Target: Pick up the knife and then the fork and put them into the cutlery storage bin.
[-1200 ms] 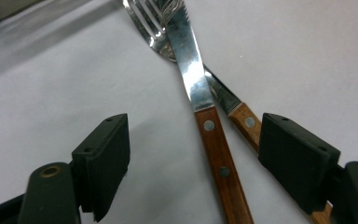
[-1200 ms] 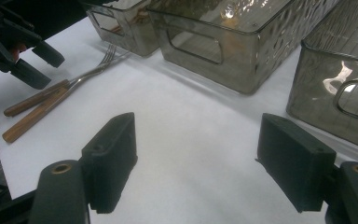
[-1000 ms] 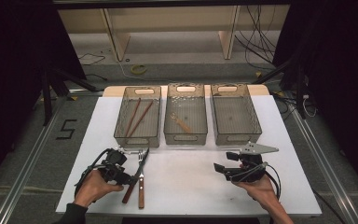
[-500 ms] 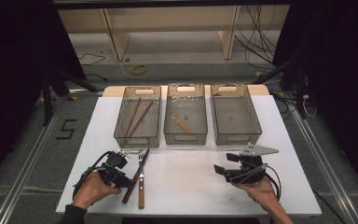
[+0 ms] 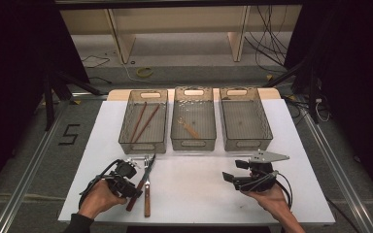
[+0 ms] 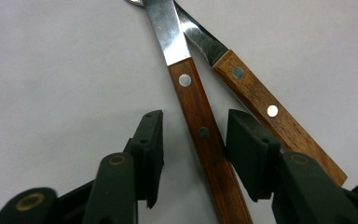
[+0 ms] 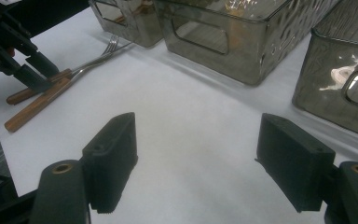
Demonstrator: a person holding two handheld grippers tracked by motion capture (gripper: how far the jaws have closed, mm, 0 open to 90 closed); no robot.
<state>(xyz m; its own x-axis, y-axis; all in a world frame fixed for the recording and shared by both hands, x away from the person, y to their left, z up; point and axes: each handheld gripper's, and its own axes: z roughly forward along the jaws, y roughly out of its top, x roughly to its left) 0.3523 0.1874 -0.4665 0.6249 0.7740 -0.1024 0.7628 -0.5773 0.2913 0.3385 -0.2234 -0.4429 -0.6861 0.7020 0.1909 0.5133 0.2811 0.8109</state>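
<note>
White tabletop [image 5: 199,179], seen from the high view: three smoked-plastic bins sit in a row at 12 o'clock. The L bin [image 5: 144,121] holds two brown sticks, prob. chopsticks; the mid bin [image 5: 193,119] holds one small wooden-handled utensil; the R bin [image 5: 245,119] looks empty.

At 7 o'clock, just short of the L bin, lie two wood-handled pieces crossed at the neck: a knife [image 6: 200,130] and a fork [image 6: 265,109], whose tines show in the right gripper view [image 7: 109,46].

Left gripper [image 5: 128,187] is down over the handles. In the left gripper view its jaws stand part-open, straddling the knife handle with a gap on each side; no pad touches the wood as far as can be seen. The fork handle runs just outside the jaw at 3 o'clock.

Right gripper [image 5: 235,178] waits at 5 o'clock, apart from everything, jaws wide over bare table, holding nothing.

Step in hand, by the look of it: the pick-up approach on the knife, grasp not yet made. Next move calls for closing squarely on that handle w/o catching the fork beneath the crossing, then a clean lift toward a bin; which bin can't be told.
</note>
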